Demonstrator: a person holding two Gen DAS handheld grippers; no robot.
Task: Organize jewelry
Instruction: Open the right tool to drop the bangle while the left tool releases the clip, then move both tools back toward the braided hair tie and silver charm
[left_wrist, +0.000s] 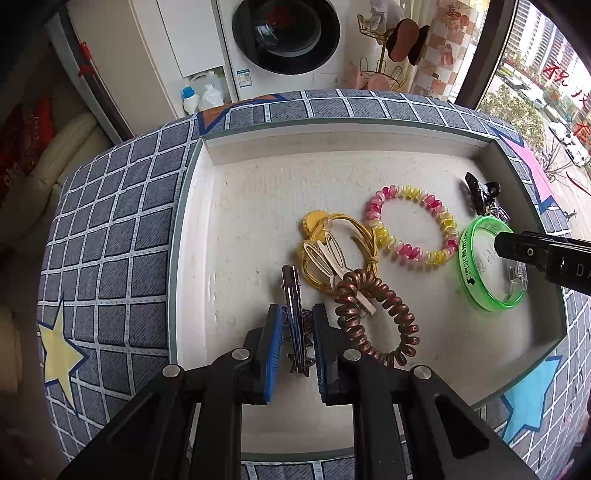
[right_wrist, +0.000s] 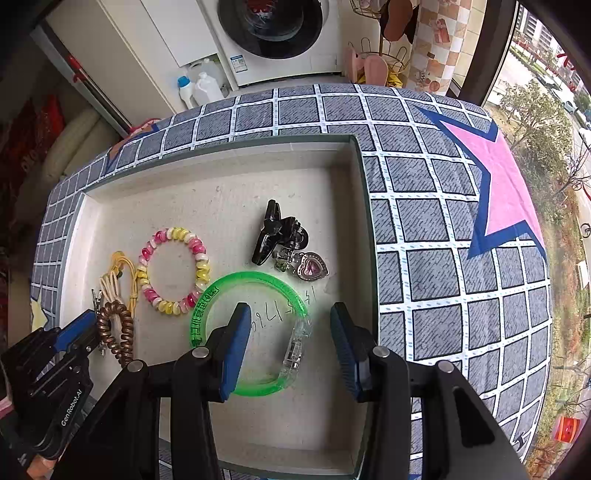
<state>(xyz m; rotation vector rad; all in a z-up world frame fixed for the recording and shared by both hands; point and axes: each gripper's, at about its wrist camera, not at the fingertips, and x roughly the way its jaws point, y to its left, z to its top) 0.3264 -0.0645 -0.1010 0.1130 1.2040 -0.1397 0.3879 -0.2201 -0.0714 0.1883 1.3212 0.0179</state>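
A shallow white tray (left_wrist: 332, 125) holds the jewelry. My left gripper (left_wrist: 298, 312) is shut on a dark metal hair clip (left_wrist: 291, 288) with small stars, near the tray's front. Beside it lie a brown spiral hair tie (left_wrist: 376, 317), a cream bunny clip (left_wrist: 328, 258), a yellow cord tie (left_wrist: 332, 229) and a pink-and-yellow spiral tie (left_wrist: 410, 225). My right gripper (right_wrist: 290, 314) stands open over a green bracelet (right_wrist: 258, 280). Its left pad is inside the ring and its right pad outside, neither touching. A black claw clip (right_wrist: 275, 232) and a heart pendant (right_wrist: 312, 267) lie just beyond.
The tray (right_wrist: 221, 144) sits on a grey checked cloth (right_wrist: 424, 221) with coloured stars. The tray's left half (left_wrist: 240, 221) is bare. Behind the table stand a washing machine (left_wrist: 286, 33), detergent bottles (left_wrist: 201, 94) and a gold wire rack (left_wrist: 384, 66). A window is at the right.
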